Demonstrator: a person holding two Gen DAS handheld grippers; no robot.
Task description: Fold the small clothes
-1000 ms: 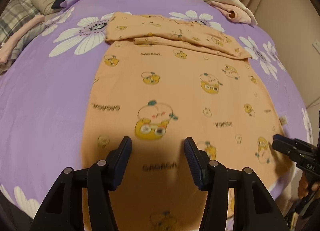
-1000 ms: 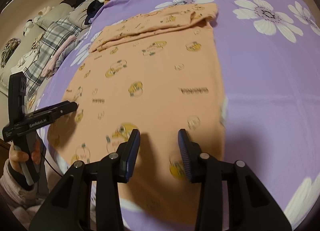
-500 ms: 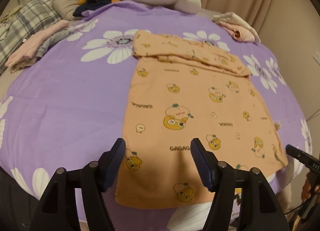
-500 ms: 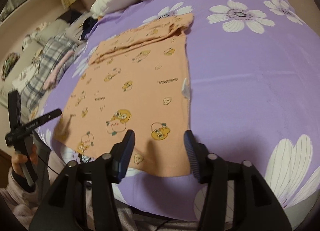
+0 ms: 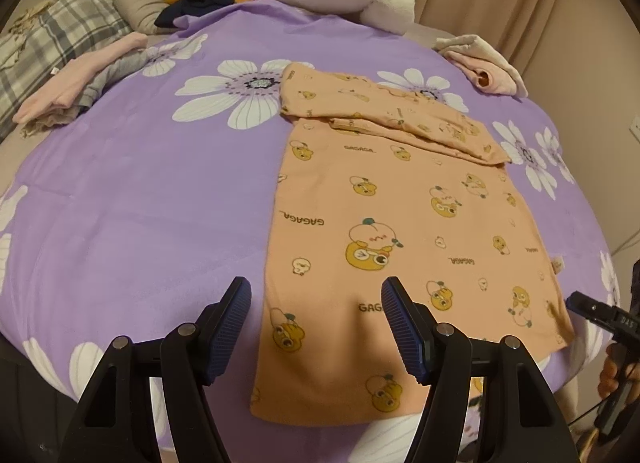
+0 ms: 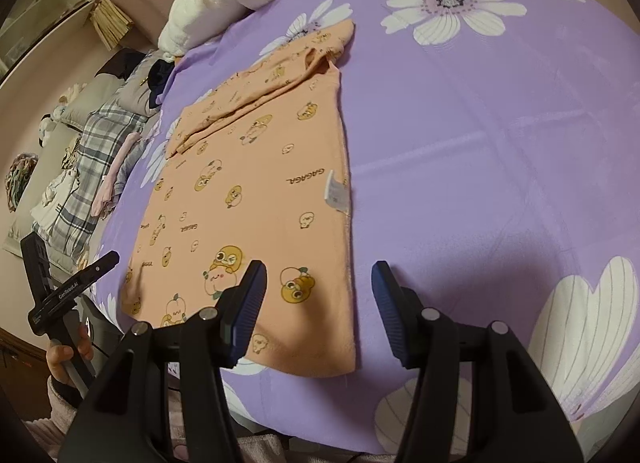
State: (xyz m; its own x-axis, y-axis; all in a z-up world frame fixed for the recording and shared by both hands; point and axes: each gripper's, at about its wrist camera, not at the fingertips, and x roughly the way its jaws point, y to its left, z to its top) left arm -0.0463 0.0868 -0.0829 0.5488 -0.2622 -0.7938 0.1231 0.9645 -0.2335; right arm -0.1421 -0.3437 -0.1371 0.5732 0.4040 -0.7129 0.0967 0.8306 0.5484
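Above shirt [image 5: 400, 247] hem: left gripper [image 5: 316, 327], right gripper [image 6: 318, 303] pulled back, wider, empty.

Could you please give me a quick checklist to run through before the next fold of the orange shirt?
1. Left gripper empty, jaws apart, having just been opening: ok.
2. Right gripper empty, jaws apart, having just been opening: ok.
3. Shirt lies flat on the bedspread, body smooth: ok.
4. Sleeves already folded across the top: ok.
5. Near hem within reach of both grippers: ok, it lies just ahead of the fingers.
6. Hem fully on the bed: cannot tell; its near corners sit close to the edge.
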